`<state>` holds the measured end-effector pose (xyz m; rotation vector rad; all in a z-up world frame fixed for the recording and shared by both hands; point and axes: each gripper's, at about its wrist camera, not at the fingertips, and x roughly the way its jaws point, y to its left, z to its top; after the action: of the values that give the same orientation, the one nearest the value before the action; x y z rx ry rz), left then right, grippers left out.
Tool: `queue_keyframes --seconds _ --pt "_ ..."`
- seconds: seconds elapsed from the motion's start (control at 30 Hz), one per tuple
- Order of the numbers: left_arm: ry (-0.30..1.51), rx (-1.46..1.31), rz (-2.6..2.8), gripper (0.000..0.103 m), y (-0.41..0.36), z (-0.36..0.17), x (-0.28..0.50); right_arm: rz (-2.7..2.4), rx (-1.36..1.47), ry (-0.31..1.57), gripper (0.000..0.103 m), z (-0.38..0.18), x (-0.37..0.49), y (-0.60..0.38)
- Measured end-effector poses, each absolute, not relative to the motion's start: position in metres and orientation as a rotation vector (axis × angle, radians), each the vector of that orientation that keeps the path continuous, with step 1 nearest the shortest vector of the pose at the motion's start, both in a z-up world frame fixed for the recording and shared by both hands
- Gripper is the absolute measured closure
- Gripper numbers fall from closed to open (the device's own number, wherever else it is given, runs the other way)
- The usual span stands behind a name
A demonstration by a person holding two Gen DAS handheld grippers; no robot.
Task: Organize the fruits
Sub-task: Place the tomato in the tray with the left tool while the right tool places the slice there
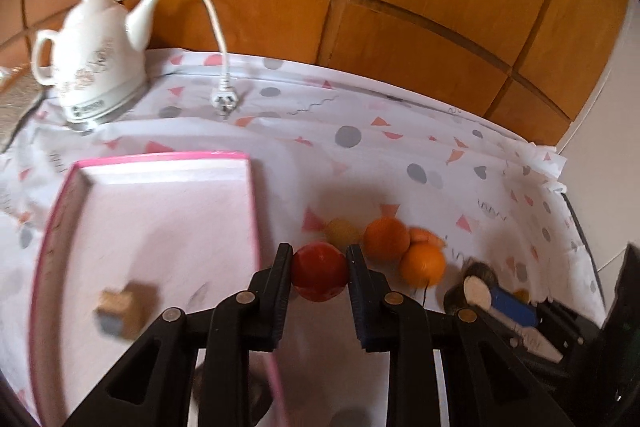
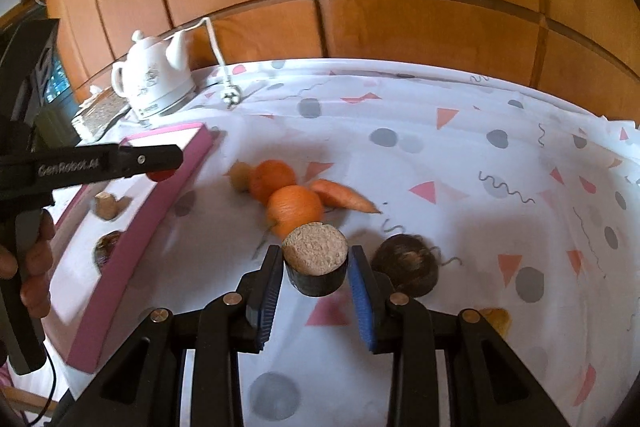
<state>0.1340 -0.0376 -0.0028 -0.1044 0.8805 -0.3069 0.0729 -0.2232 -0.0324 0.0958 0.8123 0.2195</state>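
My left gripper (image 1: 319, 254) is shut on a round red fruit (image 1: 319, 273), held in the air just right of the pink tray (image 1: 160, 159). In the right wrist view the same gripper (image 2: 160, 167) hangs over the tray's rim (image 2: 160, 203), a hand on its handle. My right gripper (image 2: 315, 251) is shut on a dark stub with a pale cut face (image 2: 315, 247). Two oranges (image 2: 272, 179) (image 2: 295, 209), a carrot (image 2: 344, 197) and a small yellowish fruit (image 2: 240, 177) lie together on the cloth. A brown lump (image 2: 106, 207) and a dark round piece (image 2: 106, 247) sit in the tray.
A white kettle (image 1: 92, 63) stands at the back left, its cord and plug (image 1: 223, 103) lying on the patterned cloth. A dark hairy round thing (image 2: 408, 265) rests just right of my right gripper. A yellow scrap (image 2: 496, 319) lies near the front right. Wooden panels close the back.
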Motion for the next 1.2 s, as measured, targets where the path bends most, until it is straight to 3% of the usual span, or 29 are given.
queue_keyframes --seconds 0.57,1.2 --pt "0.805 -0.129 -0.08 0.076 0.052 -0.009 0.057 0.408 -0.014 0.775 0.07 -0.009 0.045 -0.134" --pt "0.807 -0.191 0.061 0.075 0.11 -0.021 0.052 0.623 -0.124 0.785 0.07 0.0 0.035 -0.037"
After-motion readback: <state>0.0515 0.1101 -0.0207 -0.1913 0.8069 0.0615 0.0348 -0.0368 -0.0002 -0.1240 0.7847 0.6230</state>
